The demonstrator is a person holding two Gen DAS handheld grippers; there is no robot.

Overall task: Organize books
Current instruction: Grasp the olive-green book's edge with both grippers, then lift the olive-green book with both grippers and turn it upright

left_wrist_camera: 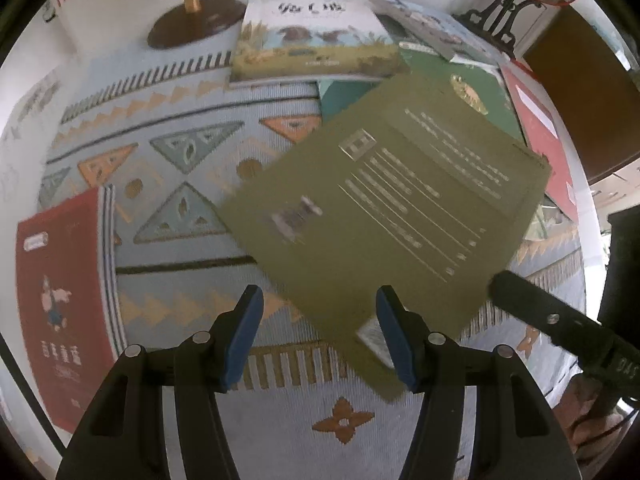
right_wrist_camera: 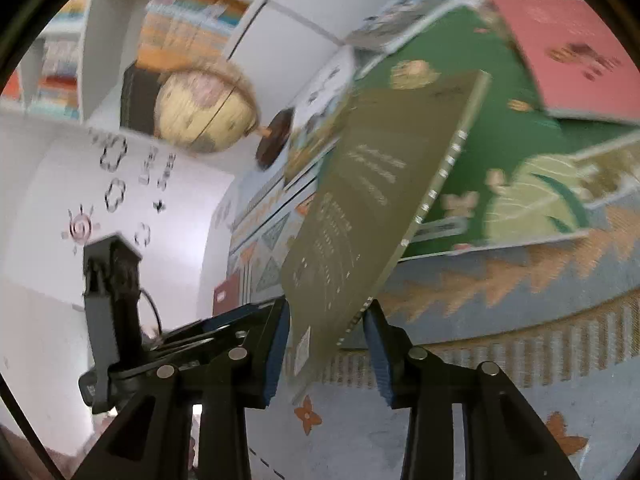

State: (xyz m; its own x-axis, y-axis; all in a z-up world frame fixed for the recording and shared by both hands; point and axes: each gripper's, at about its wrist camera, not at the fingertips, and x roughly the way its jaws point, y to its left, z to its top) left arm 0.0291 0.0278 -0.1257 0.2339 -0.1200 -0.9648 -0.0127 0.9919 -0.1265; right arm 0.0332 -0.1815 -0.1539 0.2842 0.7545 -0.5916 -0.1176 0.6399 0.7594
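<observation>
An olive-green book (left_wrist_camera: 384, 208) with pale text on its cover hangs tilted over the patterned cloth (left_wrist_camera: 180, 168). In the right wrist view the olive book (right_wrist_camera: 360, 208) stands on edge, and its near corner sits between the blue pads of my right gripper (right_wrist_camera: 326, 354). The jaws stand wider than the thin book, so it is not pinched. My left gripper (left_wrist_camera: 320, 336) points down at the cloth and is open, with the book's near corner just behind its right finger. One black finger (left_wrist_camera: 520, 296) of the right gripper shows at the book's right edge.
More books lie around: a red one (left_wrist_camera: 64, 304) at the left, a picture book (left_wrist_camera: 312, 40) at the back, a green one (right_wrist_camera: 500, 152) and a pink-red one (right_wrist_camera: 568, 48) at the right. A globe (left_wrist_camera: 192, 12) stands at the back. A bookshelf (right_wrist_camera: 188, 28) fills the wall.
</observation>
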